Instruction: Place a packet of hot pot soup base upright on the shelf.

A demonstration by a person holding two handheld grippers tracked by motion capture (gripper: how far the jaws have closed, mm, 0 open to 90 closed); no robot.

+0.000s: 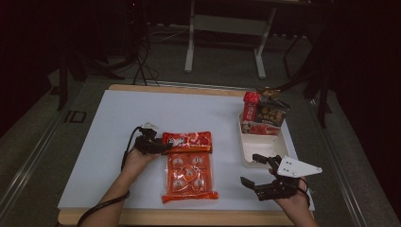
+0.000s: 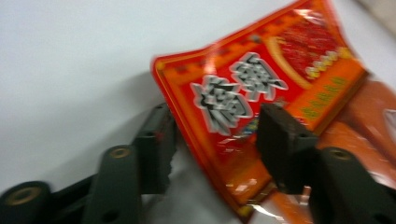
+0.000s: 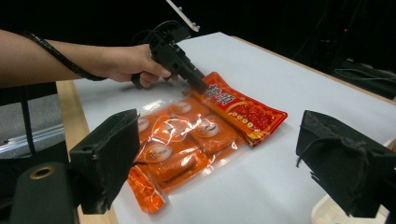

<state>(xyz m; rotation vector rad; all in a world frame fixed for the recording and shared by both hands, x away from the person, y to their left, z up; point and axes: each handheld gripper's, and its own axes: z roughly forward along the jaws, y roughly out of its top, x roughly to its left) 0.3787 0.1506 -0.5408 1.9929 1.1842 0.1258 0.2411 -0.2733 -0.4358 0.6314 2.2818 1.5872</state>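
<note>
A red printed packet (image 1: 187, 140) lies on the white table, its near end overlapping a clear orange pack of several round pieces (image 1: 188, 176). My left gripper (image 1: 165, 147) reaches the red packet (image 2: 261, 88) from the left. It is open, and the packet's edge runs between its two jaws, one on each side. The packet's near corner looks slightly raised. My right gripper (image 1: 253, 170) hovers open and empty near the table's front right, beside the tray. In the right gripper view the orange pack (image 3: 180, 149), the red packet (image 3: 245, 112) and the left gripper (image 3: 196, 84) lie ahead of the wide-open right gripper (image 3: 219, 154).
A white tray (image 1: 279, 149) sits at the right edge of the table (image 1: 142, 113), with red and dark snack packets (image 1: 265, 113) standing at its far end. Beyond the table stand a desk frame (image 1: 224, 42) and cables on a dark floor.
</note>
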